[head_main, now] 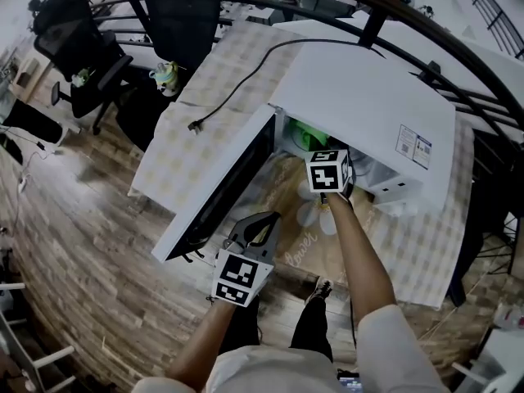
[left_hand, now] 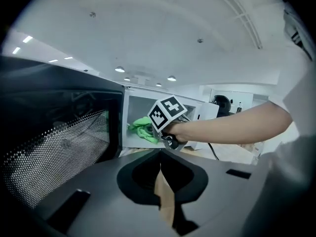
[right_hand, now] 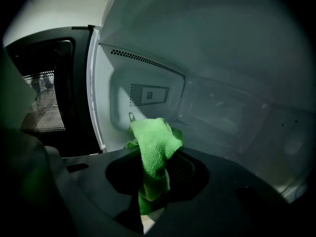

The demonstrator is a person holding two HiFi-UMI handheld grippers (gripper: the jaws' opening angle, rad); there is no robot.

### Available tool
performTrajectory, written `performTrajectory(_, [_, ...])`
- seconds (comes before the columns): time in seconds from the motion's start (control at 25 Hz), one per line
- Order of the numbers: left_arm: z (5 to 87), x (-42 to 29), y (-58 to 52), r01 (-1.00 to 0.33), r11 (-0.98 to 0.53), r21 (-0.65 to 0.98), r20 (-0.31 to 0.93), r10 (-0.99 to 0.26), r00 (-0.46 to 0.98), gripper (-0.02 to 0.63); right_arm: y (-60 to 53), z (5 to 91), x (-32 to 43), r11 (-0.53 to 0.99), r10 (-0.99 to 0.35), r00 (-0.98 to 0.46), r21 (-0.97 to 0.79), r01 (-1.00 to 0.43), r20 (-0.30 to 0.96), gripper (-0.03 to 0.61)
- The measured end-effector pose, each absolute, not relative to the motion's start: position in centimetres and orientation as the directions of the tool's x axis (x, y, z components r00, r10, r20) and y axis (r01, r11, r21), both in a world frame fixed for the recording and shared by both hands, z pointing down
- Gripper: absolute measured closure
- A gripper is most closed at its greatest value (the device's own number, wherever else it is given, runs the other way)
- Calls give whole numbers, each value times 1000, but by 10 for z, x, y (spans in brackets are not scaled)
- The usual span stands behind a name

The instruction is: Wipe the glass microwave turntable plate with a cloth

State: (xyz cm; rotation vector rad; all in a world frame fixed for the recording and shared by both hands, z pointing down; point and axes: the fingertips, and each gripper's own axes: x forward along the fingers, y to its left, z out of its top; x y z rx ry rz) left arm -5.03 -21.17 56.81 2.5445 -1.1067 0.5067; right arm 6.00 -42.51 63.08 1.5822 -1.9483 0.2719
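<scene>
My right jaws (right_hand: 154, 176) were clamped on the green cloth (right_hand: 154, 142), which bunched up above the tips and hung down between them. They reached inside the cavity of the white microwave (head_main: 368, 97), with the perforated side wall (right_hand: 148, 94) just beyond the cloth. My left jaws (left_hand: 160, 154) were held out in front of the oven, pressed together at the tips with nothing between them, beside the open door (head_main: 225, 191) and well apart from the cloth.

I could not make out the glass turntable plate in any view. From the head view the microwave's top covered the cavity floor, and in the right gripper view my own jaws and the cloth blocked the lower part of the chamber. The far cavity wall there was dim and blurred. The microwave stood on a desk (head_main: 192, 150) under a checked covering, its power cord (head_main: 237, 88) lying unplugged across it.
</scene>
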Motion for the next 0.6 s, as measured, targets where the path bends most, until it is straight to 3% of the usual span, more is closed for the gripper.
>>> performTrajectory(0.6, [559,-31,-203,-725,-671,153,426,-618,661,597,-364,625,146,98,-816,118,337,-936,566,489])
